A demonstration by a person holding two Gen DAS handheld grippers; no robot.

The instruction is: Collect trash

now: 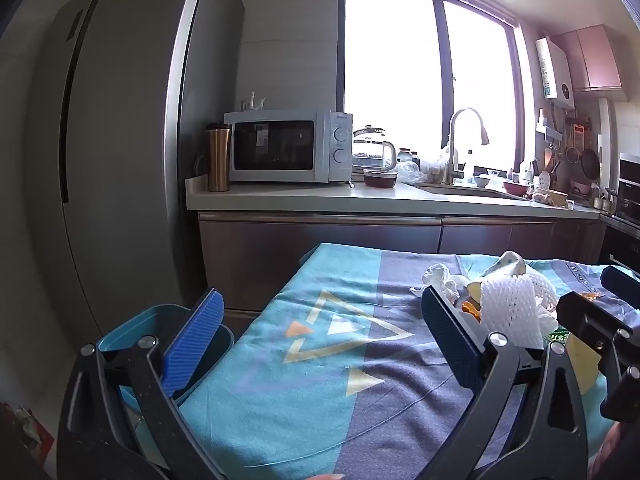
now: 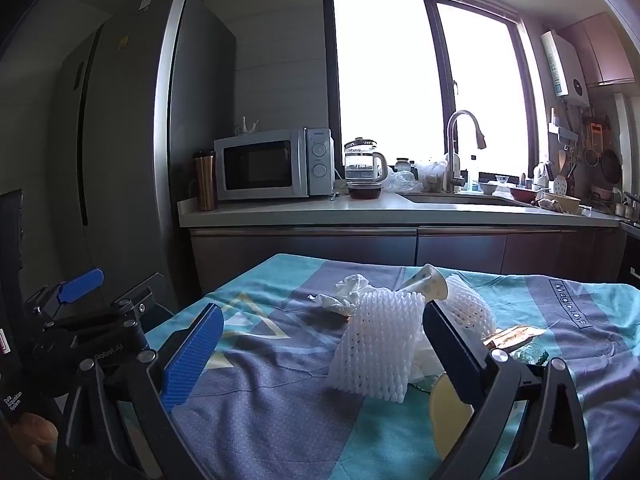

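Note:
A pile of trash lies on the table's teal and purple cloth (image 1: pixel 320 360). In the right wrist view it holds a white foam net (image 2: pixel 380 344), a crumpled tissue (image 2: pixel 348 292), a tipped paper cup (image 2: pixel 428 284), a second foam net (image 2: pixel 468 308), a gold wrapper (image 2: pixel 512 336) and a yellow disc (image 2: pixel 448 412). My right gripper (image 2: pixel 324 354) is open, with the near foam net lying just ahead between its fingers, untouched. My left gripper (image 1: pixel 320 340) is open over bare cloth, left of the foam net (image 1: pixel 508 308). A teal bin (image 1: pixel 132 332) stands below the table's left edge.
Beyond the table runs a kitchen counter (image 2: pixel 320 212) with a microwave (image 2: pixel 272 164), a glass kettle (image 2: pixel 362 162) and a sink with a tall tap (image 2: pixel 460 148). A grey fridge (image 1: pixel 120 140) fills the left. The other gripper shows at each view's edge.

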